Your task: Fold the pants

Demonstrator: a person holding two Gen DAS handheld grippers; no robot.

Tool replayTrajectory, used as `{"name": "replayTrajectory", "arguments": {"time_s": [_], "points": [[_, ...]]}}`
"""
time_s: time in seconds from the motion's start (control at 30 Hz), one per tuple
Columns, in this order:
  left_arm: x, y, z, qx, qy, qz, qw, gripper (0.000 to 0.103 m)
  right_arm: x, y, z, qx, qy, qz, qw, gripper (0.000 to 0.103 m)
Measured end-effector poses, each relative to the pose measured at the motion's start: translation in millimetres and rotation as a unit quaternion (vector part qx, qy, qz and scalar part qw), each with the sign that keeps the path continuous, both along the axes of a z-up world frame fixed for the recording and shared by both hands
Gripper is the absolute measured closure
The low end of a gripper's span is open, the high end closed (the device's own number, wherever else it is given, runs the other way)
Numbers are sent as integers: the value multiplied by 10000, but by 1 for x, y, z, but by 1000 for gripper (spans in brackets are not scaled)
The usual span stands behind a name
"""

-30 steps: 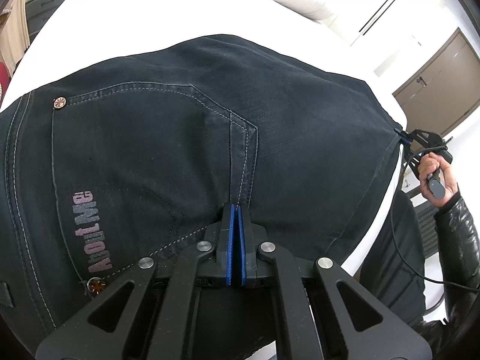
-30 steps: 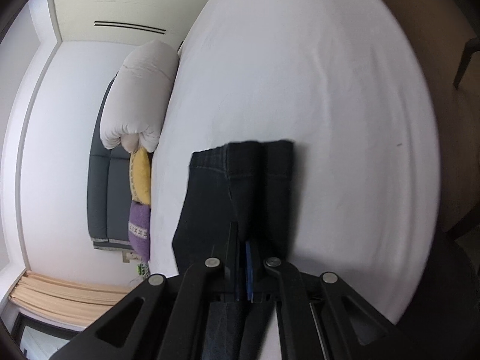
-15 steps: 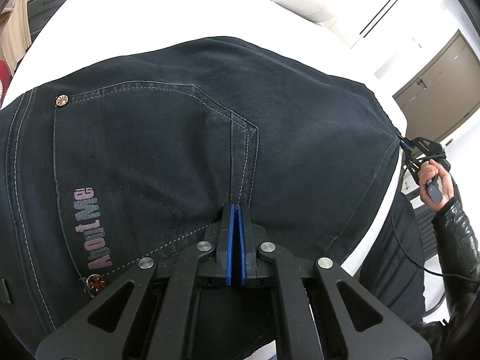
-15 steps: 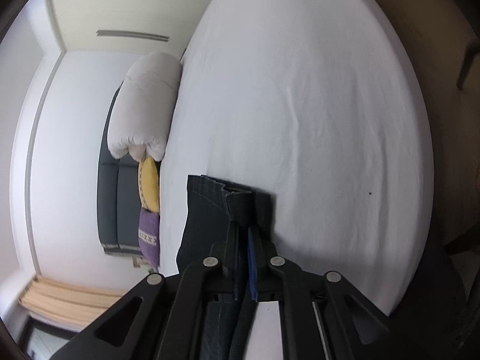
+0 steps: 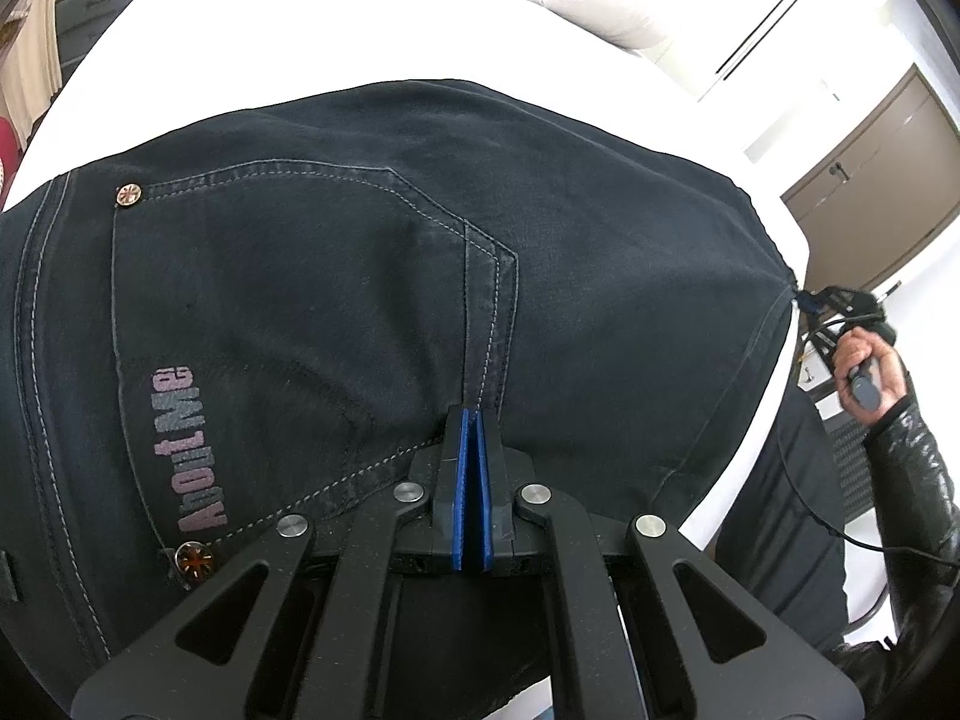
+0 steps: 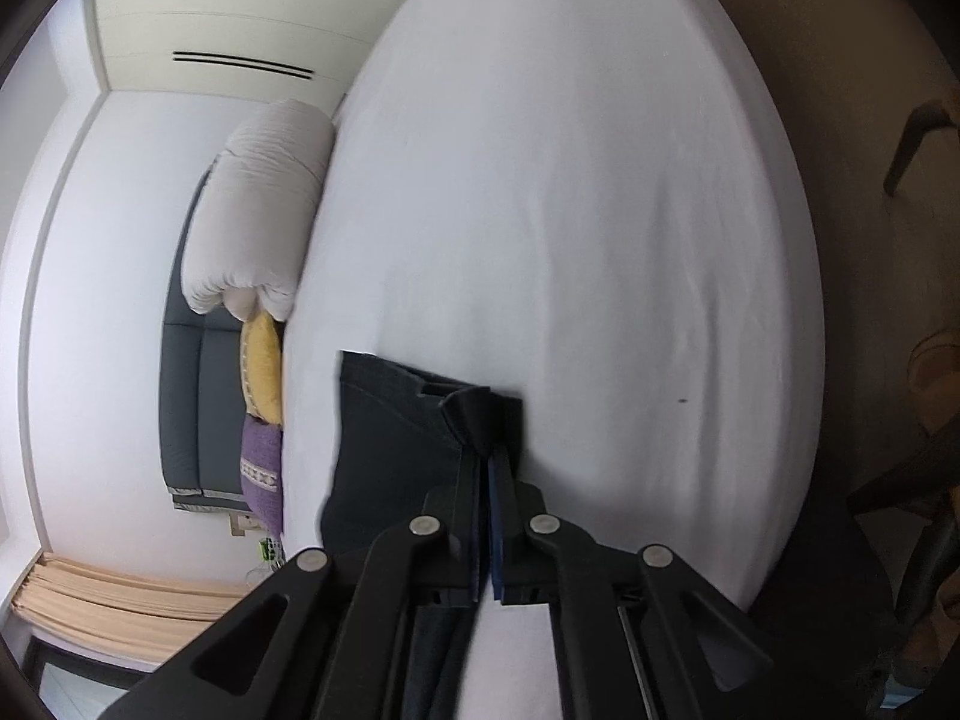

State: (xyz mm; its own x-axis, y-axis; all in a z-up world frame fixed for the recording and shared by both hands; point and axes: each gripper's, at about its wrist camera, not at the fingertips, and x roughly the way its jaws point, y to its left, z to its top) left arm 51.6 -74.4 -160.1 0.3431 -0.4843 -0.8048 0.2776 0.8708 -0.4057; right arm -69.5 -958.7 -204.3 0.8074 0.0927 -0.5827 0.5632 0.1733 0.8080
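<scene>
Dark denim pants (image 5: 336, 276) lie spread on a white bed (image 5: 252, 30), back pocket with pink lettering up. My left gripper (image 5: 471, 420) is shut on the pants near the pocket seam at the near edge. My right gripper (image 5: 807, 303) shows at the far right of the left wrist view, pinching the hem end. In the right wrist view the right gripper (image 6: 486, 456) is shut on the folded leg ends of the pants (image 6: 390, 438) above the bed (image 6: 570, 210).
A rolled white duvet (image 6: 258, 240), a yellow pillow (image 6: 261, 366) and a purple pillow (image 6: 261, 468) lie by the grey headboard (image 6: 186, 408). A brown cabinet (image 5: 876, 192) stands beyond the bed. A chair leg (image 6: 912, 144) is at the right.
The right gripper has drawn the leg ends back toward the bed's near edge, so less cloth shows beyond its fingers. The left gripper has barely moved.
</scene>
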Motion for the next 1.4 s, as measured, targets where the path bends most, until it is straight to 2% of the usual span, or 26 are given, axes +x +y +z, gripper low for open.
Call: {"name": "replayTrajectory", "arguments": {"time_s": [0.07, 0.1, 0.13, 0.2, 0.23, 0.27, 0.37, 0.47, 0.57, 0.7, 0.77, 0.87, 0.9, 0.93, 1.07, 1.1, 1.17, 1.2, 1.4], "points": [[-1, 2, 0, -28, -10, 17, 10000, 100, -10, -1, -6, 288, -231, -159, 9992, 101], [-2, 4, -1, -44, -18, 29, 10000, 100, -14, 1, -1, 223, -194, -218, 9993, 87], [-2, 5, -1, -63, -25, 41, 10000, 100, -19, 3, 6, 53, -16, -266, 9996, 67], [-3, 6, -2, -90, -39, 49, 9999, 100, -26, 16, 33, -403, 107, -112, 9991, 42], [-3, 8, -2, -116, -46, 57, 9999, 100, -26, 26, 44, -557, 2, 102, 9984, 42], [-3, 9, -3, -147, -51, 68, 9999, 100, -22, 45, 59, -681, -213, 623, 9955, 42], [-5, 13, -5, -219, -64, 96, 9997, 100, -13, 102, 75, -438, -577, 1855, 9800, 42], [-6, 15, -6, -247, -74, 108, 9996, 100, -1, 157, 69, 70, -745, 2686, 9603, 42], [-7, 17, -6, -273, -82, 90, 9996, 100, 16, 193, 54, 375, -579, 3103, 9481, 43], [-8, 23, -5, -346, -82, 105, 9993, 100, 23, 218, 30, 752, -130, 3333, 9397, 43], [-8, 24, -5, -352, -90, 103, 9993, 100, 24, 224, 24, 918, -166, 3349, 9376, 44], [-9, 26, -5, -376, -85, 95, 9992, 100, 31, 232, 24, 837, -241, 3470, 9338, 46], [-9, 26, -5, -379, -84, 93, 9992, 100, 33, 234, 21, 869, -230, 3513, 9319, 49], [-9, 25, -5, -385, -81, 89, 9992, 100, 36, 236, 17, 901, -143, 3540, 9308, 56], [-7, 27, -4, -440, -42, 88, 9990, 100, 39, 244, 8, 1199, -126, 3555, 9269, 65], [-7, 31, -3, -447, -35, 91, 9990, 100, 40, 248, 6, 1198, -109, 3611, 9247, 72], [-7, 32, -2, -440, -28, 87, 9990, 100, 45, 258, 2, 1122, -39, 3792, 9185, 92], [-8, 32, -2, -441, -25, 83, 9990, 100, 46, 260, 0, 1055, 10, 3820, 9181, 97], [-12, 37, 4, -365, 17, -7, 9993, 100, 27, 251, -1, 925, 54, 3708, 9241, 100]]}}
